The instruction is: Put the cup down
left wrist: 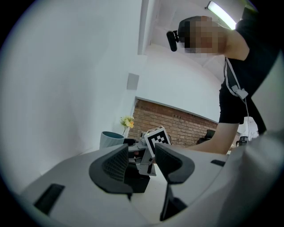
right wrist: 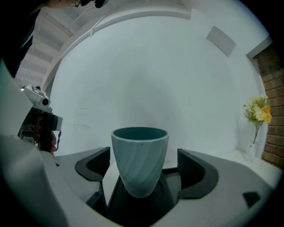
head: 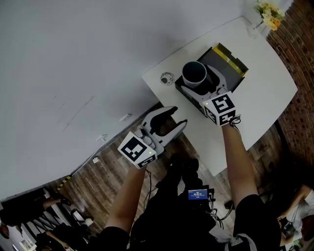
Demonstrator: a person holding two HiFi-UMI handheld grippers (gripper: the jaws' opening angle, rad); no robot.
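A pale blue ribbed cup stands upright on a black box with a yellow strip, on the white table. My right gripper reaches around it from the near side. In the right gripper view the cup rests on the box's dark round pad, and both jaws stand apart from its sides, open. My left gripper hovers off the table's near edge, open and empty. The left gripper view shows its jaws apart, with the cup and the right gripper's marker cube beyond.
A small round sticker lies on the table left of the box. A vase of yellow flowers stands at the far corner by a brick wall. A white wall runs along the table's left. Wooden floor and the person's legs are below.
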